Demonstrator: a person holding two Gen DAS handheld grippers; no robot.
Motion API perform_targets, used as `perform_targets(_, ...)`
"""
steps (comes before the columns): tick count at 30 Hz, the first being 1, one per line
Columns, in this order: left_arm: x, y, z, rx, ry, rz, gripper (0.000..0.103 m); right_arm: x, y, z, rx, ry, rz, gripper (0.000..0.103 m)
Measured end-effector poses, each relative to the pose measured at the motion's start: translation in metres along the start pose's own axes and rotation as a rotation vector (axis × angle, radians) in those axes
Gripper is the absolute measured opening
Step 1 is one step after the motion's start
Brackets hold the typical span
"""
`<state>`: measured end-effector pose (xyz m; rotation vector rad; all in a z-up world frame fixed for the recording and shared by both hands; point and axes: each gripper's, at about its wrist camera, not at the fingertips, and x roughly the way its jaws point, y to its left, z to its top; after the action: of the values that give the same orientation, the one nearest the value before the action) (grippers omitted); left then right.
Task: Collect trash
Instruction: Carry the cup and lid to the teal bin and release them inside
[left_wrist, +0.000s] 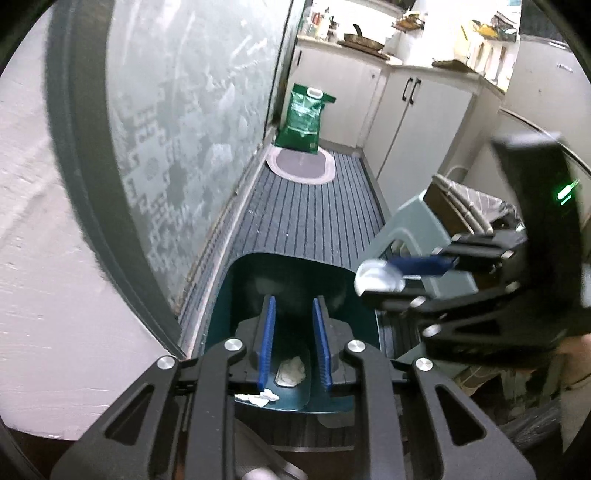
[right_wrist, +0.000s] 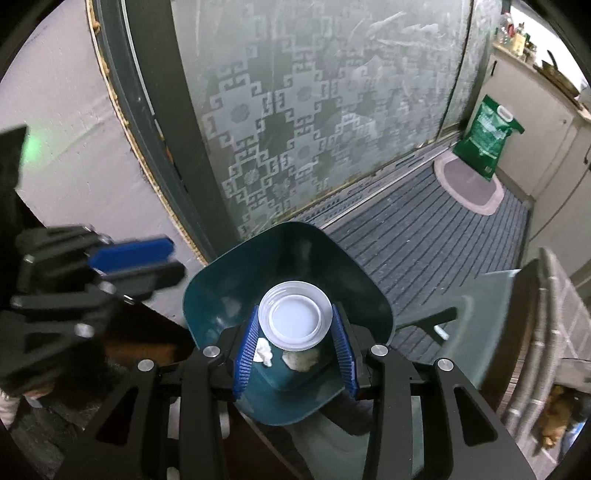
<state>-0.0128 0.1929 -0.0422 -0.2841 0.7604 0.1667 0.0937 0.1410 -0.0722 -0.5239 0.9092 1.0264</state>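
Observation:
A dark teal trash bin stands open on the floor below both grippers. Crumpled white tissue lies at its bottom. My right gripper is shut on a clear plastic lid and holds it flat over the bin's mouth; it also shows in the left wrist view, with the lid at its tips. My left gripper is open and empty over the bin, with a tissue scrap by its left finger. It shows blurred at the left of the right wrist view.
A patterned frosted glass door and white wall are on the left. The striped grey floor mat runs to an oval rug and a green bag. White cabinets line the right. A grey-green stool stands beside the bin.

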Motion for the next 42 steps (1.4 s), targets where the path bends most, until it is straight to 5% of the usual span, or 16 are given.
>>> perform_targets(24, -0.024, 0.019, 0.001, -0.041, -0.041, -0.003, 0.021, 0.064, 0.010, -0.015, 0.009, 0.197, -0.004, 0.046)
perform_targets(42, -0.057, -0.008, 0.015, -0.010, -0.126, -0.042, 0.021, -0.003, 0.012, -0.005, 0.012, 0.005, 0.036, 0.046)
